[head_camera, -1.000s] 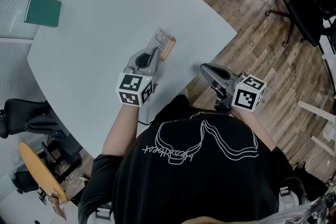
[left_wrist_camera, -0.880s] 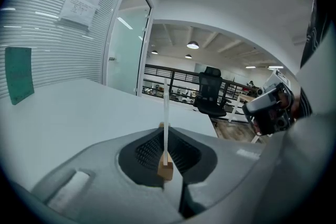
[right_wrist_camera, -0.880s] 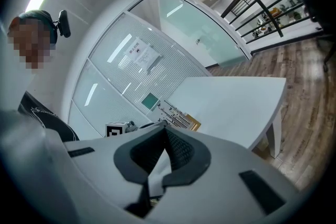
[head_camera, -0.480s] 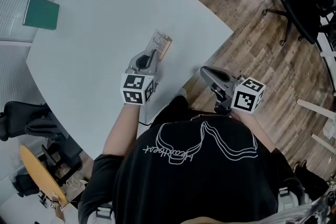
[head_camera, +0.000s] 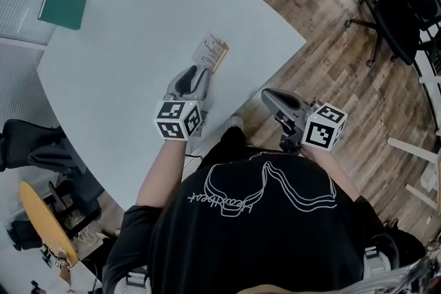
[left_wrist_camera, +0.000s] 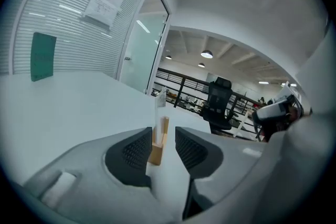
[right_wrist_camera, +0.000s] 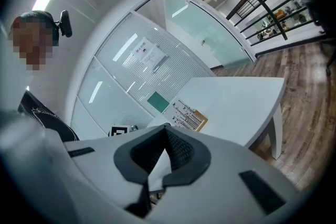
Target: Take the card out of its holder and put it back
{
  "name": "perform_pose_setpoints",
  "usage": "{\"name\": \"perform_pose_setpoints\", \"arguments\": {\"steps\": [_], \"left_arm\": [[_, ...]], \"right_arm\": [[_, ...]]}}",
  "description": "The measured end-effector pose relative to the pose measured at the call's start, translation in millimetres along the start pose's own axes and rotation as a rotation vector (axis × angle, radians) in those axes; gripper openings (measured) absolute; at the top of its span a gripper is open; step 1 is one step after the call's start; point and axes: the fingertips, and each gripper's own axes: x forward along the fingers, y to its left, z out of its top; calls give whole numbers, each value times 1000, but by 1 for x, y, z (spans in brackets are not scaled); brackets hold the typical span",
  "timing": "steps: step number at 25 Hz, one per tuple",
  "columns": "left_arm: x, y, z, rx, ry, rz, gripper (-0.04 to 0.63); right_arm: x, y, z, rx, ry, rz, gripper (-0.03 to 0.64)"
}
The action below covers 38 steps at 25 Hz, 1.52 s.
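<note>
A printed card (head_camera: 209,49) stands in a small wooden holder (head_camera: 220,60) on the white table (head_camera: 138,31). My left gripper (head_camera: 198,74) points at it from just in front. In the left gripper view its jaws are opening. The holder (left_wrist_camera: 157,147) and the upright card (left_wrist_camera: 160,104) show through the gap, just beyond the fingertips, and the pads press on nothing. My right gripper (head_camera: 269,95) hangs past the table's near edge, over the wooden floor. It is shut with nothing in it (right_wrist_camera: 165,131), and the card (right_wrist_camera: 187,115) lies far ahead of it.
A green book (head_camera: 62,5) lies at the table's far left corner. Dark office chairs (head_camera: 403,3) stand on the wooden floor to the right. Glass partition walls run behind the table. The person's body is close against the table's near edge.
The left gripper has drawn back a little from the card and holder, which stay standing in the same spot. The right gripper has hardly moved.
</note>
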Motion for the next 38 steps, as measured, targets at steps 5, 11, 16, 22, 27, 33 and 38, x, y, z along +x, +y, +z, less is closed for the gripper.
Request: {"name": "perform_pose_setpoints", "arguments": {"steps": [5,11,16,22,27,33,38], "left_arm": [[-37,-17,-5,-106,-33,-34,126],[-92,-73,13,-200,-90,-217,121],[-135,-127,33,-165,-164,-272,65],[-176,-172,40,-113,-223,-331,19],[-192,-191,40,-81,-249,-314,14],[-209,-212,37,-37,-255,-313,14],[-220,-224,37,-3,-271,-314,14]], "right_arm": [[0,26,-9,-48,16,45,9],[-12,66,-9,-175,27,92,9],[-32,100,-10,-295,36,135,9],[-49,137,-30,-361,55,193,9],[-68,154,-35,-411,49,207,9],[-86,170,-38,-409,15,233,9],[-97,181,-44,-434,7,235,9]]}}
